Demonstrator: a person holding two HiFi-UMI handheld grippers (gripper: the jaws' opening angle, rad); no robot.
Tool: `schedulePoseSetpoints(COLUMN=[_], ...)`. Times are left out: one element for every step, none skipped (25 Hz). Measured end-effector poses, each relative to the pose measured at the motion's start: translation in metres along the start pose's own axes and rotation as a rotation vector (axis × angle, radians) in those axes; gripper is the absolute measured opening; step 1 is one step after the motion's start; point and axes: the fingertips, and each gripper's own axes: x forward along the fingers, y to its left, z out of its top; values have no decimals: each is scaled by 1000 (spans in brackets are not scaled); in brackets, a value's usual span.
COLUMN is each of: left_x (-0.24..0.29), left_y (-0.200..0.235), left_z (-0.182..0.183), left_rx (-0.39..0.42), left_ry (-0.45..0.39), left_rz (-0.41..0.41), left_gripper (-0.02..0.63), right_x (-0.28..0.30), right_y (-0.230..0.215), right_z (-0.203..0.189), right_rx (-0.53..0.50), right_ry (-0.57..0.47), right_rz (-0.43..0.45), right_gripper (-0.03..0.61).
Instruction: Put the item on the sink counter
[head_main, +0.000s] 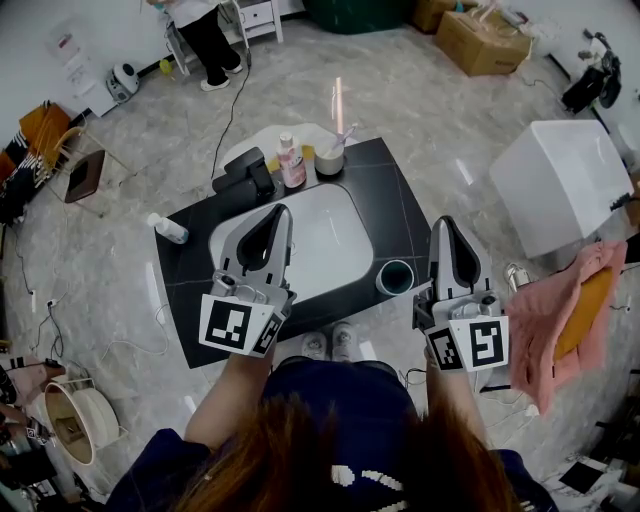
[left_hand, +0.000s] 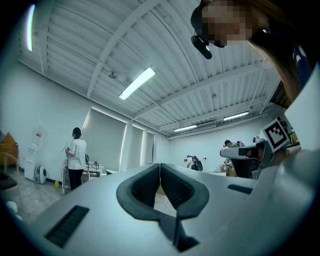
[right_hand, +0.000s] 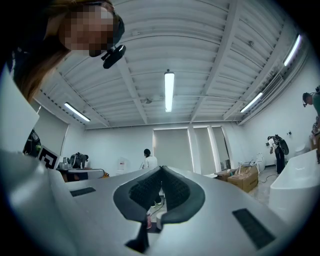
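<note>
Room: big open space with a pale marble floor (head_main: 420, 110), white slatted ceiling and strip lights; another person (head_main: 205, 35) stands far off by a white rack.
Counter: black sink counter (head_main: 390, 195) with a white basin (head_main: 335, 240) sunk in the middle, right in front of the person holding the grippers.
Stuff at the back rim: a pink bottle (head_main: 291, 162) and a cup with a toothbrush (head_main: 330, 158) side by side, and a black blocky thing (head_main: 245, 175) just left of them.
Front right: a teal cup (head_main: 396, 277) standing upright on the counter, next to the basin.
Left edge: a small white bottle (head_main: 168, 228) lying on its side at the counter's corner.
The item: honestly can't tell which one counts, everything above already sits on the counter and neither gripper carries anything.
Left gripper (head_main: 281, 210) (left_hand: 160, 167): held up over the basin's left side, jaws pressed together, nothing between them.
Right gripper (head_main: 444, 222) (right_hand: 161, 170): up by the counter's right front corner, near the teal cup but not touching it, jaws pressed together too, empty.
Off to the right: a white box (head_main: 560, 180) and a pink cloth (head_main: 560, 310) on the floor side.
</note>
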Motion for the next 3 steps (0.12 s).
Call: schedulePoseSetpoints(left_x=[0,-1,-1], left_y=[0,0,0], left_z=[0,0,0], left_rx=[0,0,0], left_ry=[0,1,1], left_rz=[1,2,3], left_gripper=[20,20,20], right_x=[0,-1,-1], right_y=[0,0,0], right_z=[0,0,0], right_rx=[1,1,2], right_ry=[0,1,1], right_rz=[-1,-2,-3], right_gripper=[15,15,15])
